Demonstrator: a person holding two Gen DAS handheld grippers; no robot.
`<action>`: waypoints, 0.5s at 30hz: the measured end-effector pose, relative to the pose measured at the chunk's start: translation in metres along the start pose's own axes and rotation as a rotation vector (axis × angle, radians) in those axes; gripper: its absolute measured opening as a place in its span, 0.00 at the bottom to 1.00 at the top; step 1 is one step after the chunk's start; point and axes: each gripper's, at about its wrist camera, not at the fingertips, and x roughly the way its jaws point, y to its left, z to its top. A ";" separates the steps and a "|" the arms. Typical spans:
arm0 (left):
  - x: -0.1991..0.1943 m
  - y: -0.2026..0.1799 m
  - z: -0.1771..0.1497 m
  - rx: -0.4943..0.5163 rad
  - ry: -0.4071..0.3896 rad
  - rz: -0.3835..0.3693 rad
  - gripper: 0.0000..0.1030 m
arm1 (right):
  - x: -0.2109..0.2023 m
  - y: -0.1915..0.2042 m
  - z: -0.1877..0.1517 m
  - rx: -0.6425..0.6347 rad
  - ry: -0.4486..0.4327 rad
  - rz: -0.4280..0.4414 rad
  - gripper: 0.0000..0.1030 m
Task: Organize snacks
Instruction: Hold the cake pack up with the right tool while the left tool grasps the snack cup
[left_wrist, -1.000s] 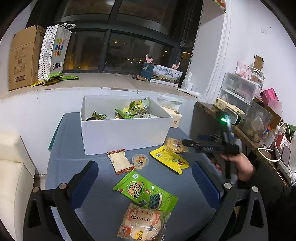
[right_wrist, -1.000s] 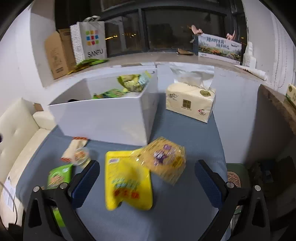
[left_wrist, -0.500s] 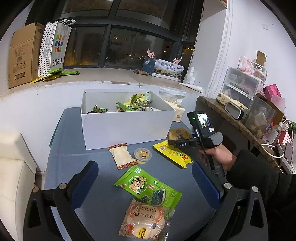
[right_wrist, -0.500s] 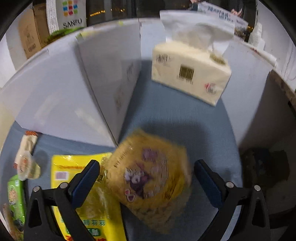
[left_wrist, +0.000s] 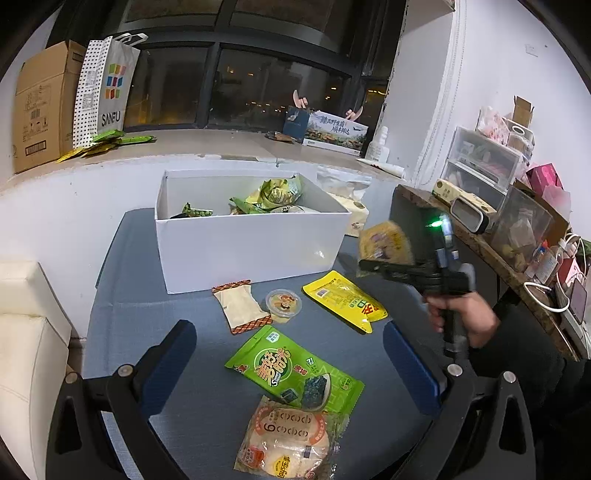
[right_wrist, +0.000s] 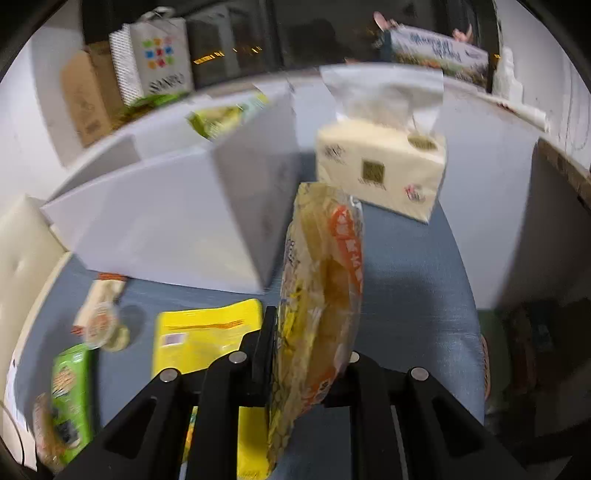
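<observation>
My right gripper (right_wrist: 310, 343) has its jaws closing tight on a yellow crinkly snack packet (right_wrist: 325, 258), whose sides its pads press. The packet stands on edge, lifted off the table, to the right of the white box (right_wrist: 166, 229). In the left wrist view the same packet (left_wrist: 384, 242) sticks up from the right gripper (left_wrist: 369, 266), held by a person's hand. The white box (left_wrist: 251, 251) holds several green snack bags. My left gripper (left_wrist: 288, 332) hangs open over the table with nothing between its fingers.
Loose on the blue table lie a yellow pouch (left_wrist: 343, 299), a jelly cup (left_wrist: 283, 301), a beige wrapper (left_wrist: 240, 306), a green seaweed bag (left_wrist: 291, 369) and a rice cracker pack (left_wrist: 291, 439). A tissue pack (right_wrist: 380, 173) stands behind the box. A cluttered shelf (left_wrist: 480, 236) borders the right.
The right gripper came down on the yellow crinkly packet, shut on it and raised it off the table, turning it on edge. The left gripper has hardly moved.
</observation>
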 end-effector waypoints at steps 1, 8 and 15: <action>0.005 -0.001 0.001 0.008 0.008 0.001 1.00 | -0.012 0.002 -0.001 0.000 -0.025 0.029 0.17; 0.080 -0.011 0.012 0.163 0.124 0.014 1.00 | -0.075 0.030 -0.019 -0.040 -0.129 0.088 0.17; 0.170 -0.008 0.018 0.223 0.278 0.020 1.00 | -0.110 0.053 -0.042 -0.062 -0.164 0.148 0.17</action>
